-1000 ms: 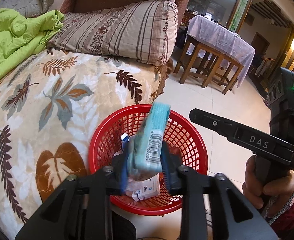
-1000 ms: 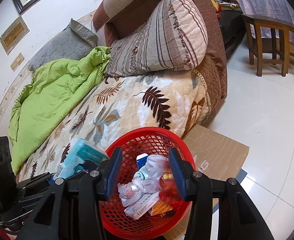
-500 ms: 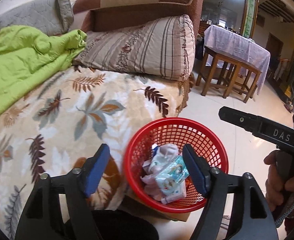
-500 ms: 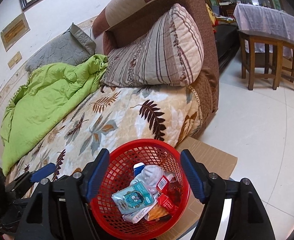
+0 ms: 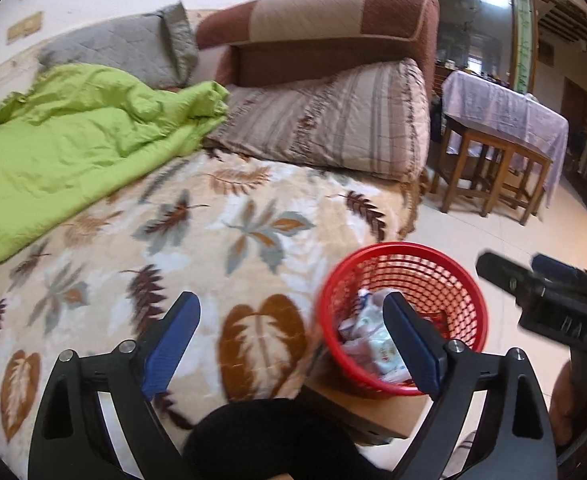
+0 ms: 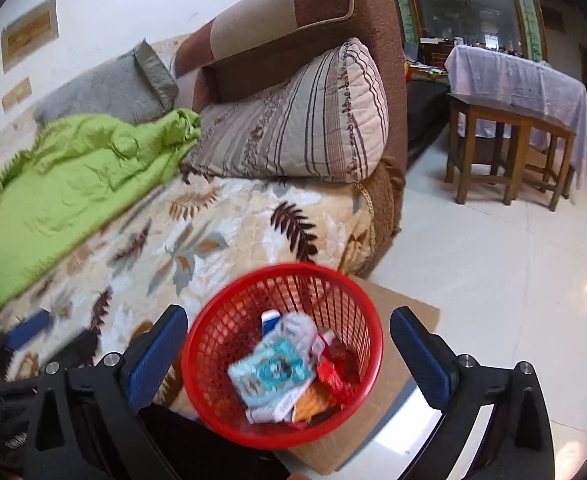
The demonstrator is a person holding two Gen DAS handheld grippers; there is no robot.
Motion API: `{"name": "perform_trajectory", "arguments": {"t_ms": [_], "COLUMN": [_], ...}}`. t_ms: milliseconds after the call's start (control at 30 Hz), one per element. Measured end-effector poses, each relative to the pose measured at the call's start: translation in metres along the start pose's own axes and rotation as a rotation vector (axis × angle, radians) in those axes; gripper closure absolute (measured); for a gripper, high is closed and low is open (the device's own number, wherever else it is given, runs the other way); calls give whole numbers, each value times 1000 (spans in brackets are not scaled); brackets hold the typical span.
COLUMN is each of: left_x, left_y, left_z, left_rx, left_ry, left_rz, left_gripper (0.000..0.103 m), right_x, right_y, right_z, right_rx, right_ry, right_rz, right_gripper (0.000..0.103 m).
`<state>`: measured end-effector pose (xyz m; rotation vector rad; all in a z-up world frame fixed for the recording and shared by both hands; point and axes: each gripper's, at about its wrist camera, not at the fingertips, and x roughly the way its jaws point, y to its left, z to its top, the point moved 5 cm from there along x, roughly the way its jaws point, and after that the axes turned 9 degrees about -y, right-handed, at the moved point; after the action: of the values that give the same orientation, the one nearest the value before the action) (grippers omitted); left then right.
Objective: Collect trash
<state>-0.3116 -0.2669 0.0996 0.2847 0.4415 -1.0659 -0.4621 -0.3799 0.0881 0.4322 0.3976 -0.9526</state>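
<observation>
Both tools, left [image 5: 293, 344] and right [image 6: 285, 356], hang spread wide and empty above the red basket [image 6: 229, 412].

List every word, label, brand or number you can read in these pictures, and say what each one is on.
"DAS": raised letters on the black body of the right claw, seen in the left wrist view; blurred, so only likely.
Packets in the red basket: printing on the light blue packet and red wrapper is too blurred to read.
Wall plaques: no legible text.
Nothing else is readable.
</observation>
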Motion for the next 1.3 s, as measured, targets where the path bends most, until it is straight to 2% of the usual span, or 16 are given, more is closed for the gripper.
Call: {"name": "perform_trajectory", "arguments": {"t_ms": [200, 367, 433, 567, 667, 733, 833, 1000, 1300], "left_x": [-40, -59, -62, -60, -61, -62, -61, -58, -53], "left_y": [25, 39, 45, 57, 63, 63, 56, 45, 63], "left_z": [-12, -23, -25, -27, -27, -28, -31, -35, -39], "left_rx": [27, 72, 91, 45, -20, -2, 80, 136, 26], "left_ry": [-62, -88, -81, -69, -82, -93, -99, -92, -56], "left_rz": [42, 152, 214, 212, 146, 183, 230, 215, 170], "left_gripper": [1, 0, 0, 0, 0, 0, 0, 0, 0], "right_x": [-29, -52, -58, -64, -58, -56, -56, -57, -53], "right_y": [30, 42, 42, 38, 37, 37, 39, 43, 42], "right_z": [-20, -23, -24, -22, -24, -26, -25, -27, -32], "right_rx": [-78, -94, -104, -108, -111, -112, -120, -141, -151], "right_ry": [-22, -84, -112, -136, -110, -100, -99, -107, -76], "right_rz": [-47, -28, -60, -120, -134, -130, -126, -132, -148], "right_gripper": [1, 0, 0, 0, 0, 0, 0, 0, 0]}}
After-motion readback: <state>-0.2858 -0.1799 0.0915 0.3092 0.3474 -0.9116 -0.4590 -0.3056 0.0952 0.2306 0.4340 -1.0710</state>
